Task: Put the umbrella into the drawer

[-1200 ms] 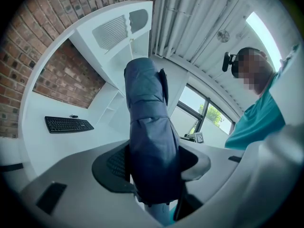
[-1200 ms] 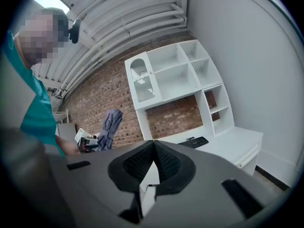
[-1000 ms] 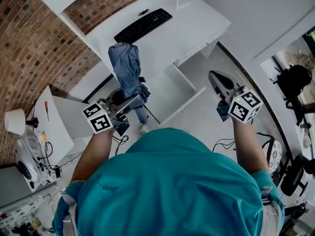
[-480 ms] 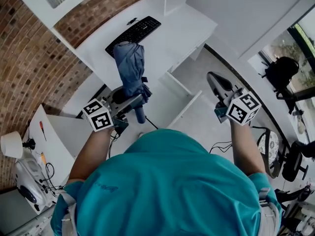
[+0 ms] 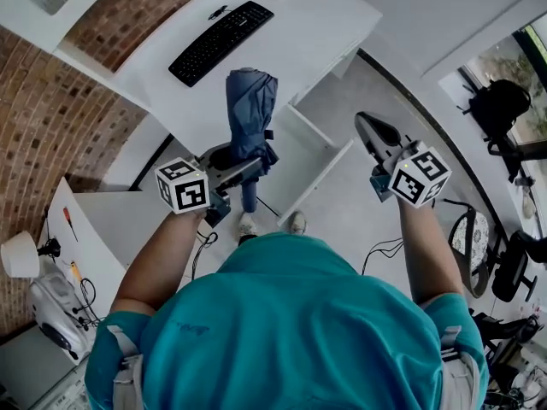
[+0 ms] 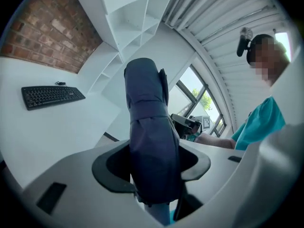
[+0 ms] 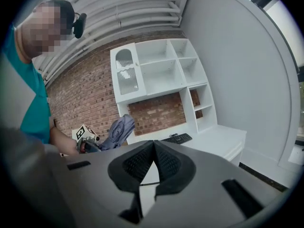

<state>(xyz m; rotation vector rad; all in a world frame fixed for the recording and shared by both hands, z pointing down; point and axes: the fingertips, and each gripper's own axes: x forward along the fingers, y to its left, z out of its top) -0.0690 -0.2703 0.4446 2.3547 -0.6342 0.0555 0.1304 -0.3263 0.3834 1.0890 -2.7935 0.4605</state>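
White desk (image 5: pixel 291 32) and brick wall (image 5: pixel 51 101) lay ahead; the folded umbrella (image 5: pixel 250 109) — pinched in the left gripper (image 5: pixel 246 167) — had swung upright and nearer the open drawer (image 5: pixel 299 156), not yet inside. Right gripper (image 5: pixel 366 126) hung pressed together, empty, well aside

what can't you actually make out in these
- Head view: the inside of the drawer is too small to tell any contents.
- Left gripper view: the umbrella fills the jaws and blocks the drawer; its handle is cut off at the bottom edge.
- Right gripper view: the body of the right gripper hides the drawer.
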